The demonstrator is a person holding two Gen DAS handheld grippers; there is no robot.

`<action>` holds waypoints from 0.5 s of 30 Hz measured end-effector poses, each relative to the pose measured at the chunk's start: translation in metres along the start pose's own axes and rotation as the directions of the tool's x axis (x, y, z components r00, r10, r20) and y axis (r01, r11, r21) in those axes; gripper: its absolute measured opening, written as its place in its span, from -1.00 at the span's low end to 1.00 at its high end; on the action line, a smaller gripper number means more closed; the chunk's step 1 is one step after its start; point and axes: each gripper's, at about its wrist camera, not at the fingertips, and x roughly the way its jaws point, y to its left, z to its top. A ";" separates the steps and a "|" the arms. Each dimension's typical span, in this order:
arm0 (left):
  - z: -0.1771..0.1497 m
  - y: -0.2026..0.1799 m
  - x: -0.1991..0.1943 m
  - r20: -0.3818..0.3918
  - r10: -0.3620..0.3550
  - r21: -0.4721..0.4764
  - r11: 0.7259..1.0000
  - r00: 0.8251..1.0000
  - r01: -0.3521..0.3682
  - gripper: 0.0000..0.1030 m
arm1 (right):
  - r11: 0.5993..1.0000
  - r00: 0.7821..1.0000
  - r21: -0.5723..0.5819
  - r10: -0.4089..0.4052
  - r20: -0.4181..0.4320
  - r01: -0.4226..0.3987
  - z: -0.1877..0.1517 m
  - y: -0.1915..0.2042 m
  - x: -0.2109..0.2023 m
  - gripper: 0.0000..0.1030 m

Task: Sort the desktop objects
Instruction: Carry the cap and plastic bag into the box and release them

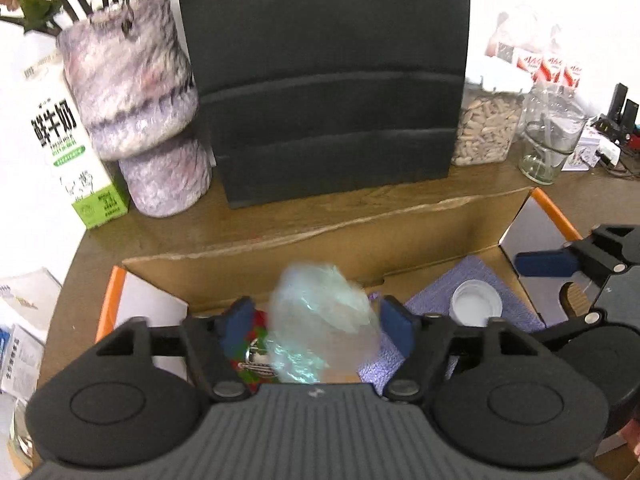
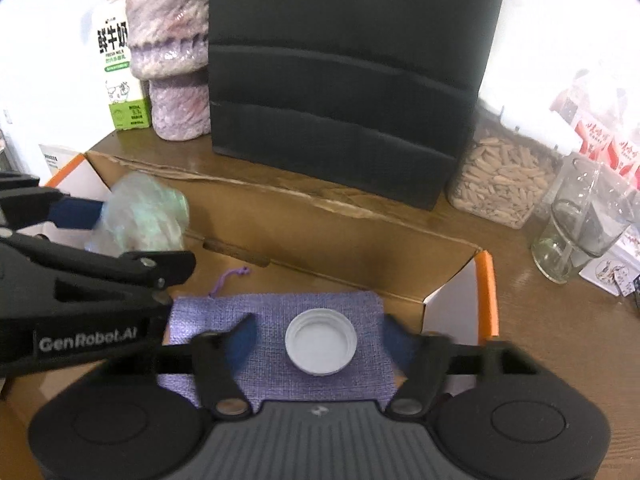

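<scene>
Left gripper (image 1: 316, 324) jaws spread, crumpled plastic wrap (image 1: 320, 320) loose between them. Right gripper (image 2: 320, 340) released, white cap (image 2: 321, 341) on the purple pouch (image 2: 272, 312)

Blown-out white backdrop, fisheye edges, blur.

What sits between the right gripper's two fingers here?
A white lid, lying open side up on the purple pouch inside the cardboard box. The right gripper stands open around it, pads clear. The right wrist view shows this best.
</scene>
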 end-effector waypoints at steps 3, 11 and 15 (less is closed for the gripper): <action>0.001 0.001 -0.008 0.026 0.007 -0.007 1.000 1.000 -0.007 0.92 | 1.000 1.000 -0.002 0.009 0.008 -0.009 -0.001 0.000 -0.007 0.80; -0.004 -0.002 -0.031 0.082 0.025 -0.005 1.000 0.996 -0.024 1.00 | 1.000 1.000 0.004 0.005 0.013 -0.006 -0.001 0.003 -0.021 1.00; -0.006 -0.001 -0.042 0.092 0.024 -0.018 1.000 0.995 -0.022 1.00 | 1.000 1.000 -0.001 0.000 0.025 0.000 -0.003 0.007 -0.031 1.00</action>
